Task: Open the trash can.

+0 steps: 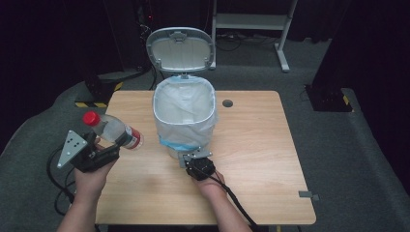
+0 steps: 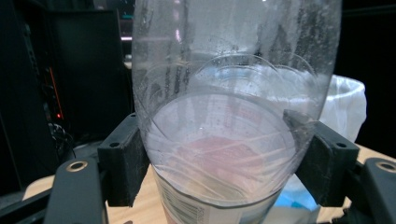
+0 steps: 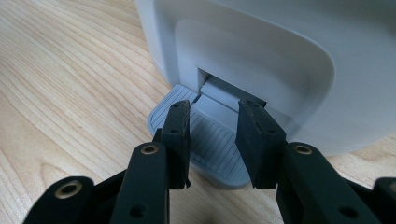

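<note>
Bottle (image 1: 112, 129) disposal is mid-way: left claw (image 1: 104, 150) grips the clear, red-capped bottle above the bench (image 1: 251, 193) at nine o'clock of the bin (image 1: 185, 116). Right claw (image 3: 212, 140), jaws apart and holding nothing, presses the pedal (image 3: 205, 149); lid (image 1: 180, 50) stands open. Next, probably: carry the bottle over the liner. Right gripper view reveals the pedal contact

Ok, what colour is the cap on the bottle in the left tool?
Red. The cap on the clear bottle shows best in the high view.
</note>
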Available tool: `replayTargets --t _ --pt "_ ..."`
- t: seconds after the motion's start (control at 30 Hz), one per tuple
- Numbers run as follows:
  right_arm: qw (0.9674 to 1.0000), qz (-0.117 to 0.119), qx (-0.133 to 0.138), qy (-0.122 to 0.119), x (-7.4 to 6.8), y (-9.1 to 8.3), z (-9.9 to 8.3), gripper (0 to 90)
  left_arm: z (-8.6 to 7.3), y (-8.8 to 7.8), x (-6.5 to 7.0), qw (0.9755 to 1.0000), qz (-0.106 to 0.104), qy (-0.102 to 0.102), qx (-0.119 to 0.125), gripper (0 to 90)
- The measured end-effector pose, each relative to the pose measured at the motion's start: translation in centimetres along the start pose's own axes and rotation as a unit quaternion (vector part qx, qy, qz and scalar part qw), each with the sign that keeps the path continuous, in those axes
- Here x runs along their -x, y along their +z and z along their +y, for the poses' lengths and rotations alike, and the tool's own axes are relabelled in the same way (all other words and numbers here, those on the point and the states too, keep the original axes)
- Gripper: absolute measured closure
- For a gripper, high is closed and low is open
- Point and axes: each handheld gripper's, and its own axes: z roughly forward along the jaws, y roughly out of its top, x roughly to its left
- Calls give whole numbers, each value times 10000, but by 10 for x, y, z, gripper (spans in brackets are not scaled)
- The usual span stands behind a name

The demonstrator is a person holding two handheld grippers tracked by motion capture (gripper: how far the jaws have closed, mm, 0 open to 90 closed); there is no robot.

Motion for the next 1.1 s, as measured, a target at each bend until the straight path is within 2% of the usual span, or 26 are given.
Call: replayTargets --t 0.2,0.57,0.93,1.1 --pt "10000 -12 8 -25 0 0 0 650 11 -2 3 9997 11 52 258 271" --pt "10000 -9 16 -41 0 0 0 650 31 3 6 9987 -29 113 500 272" --pt "10000 10 9 -10 0 0 0 649 66 15 10 9968 -111 214 759 272" --pt "10000 10 12 -13 0 0 0 649 80 23 17 9959 -207 242 852 271"
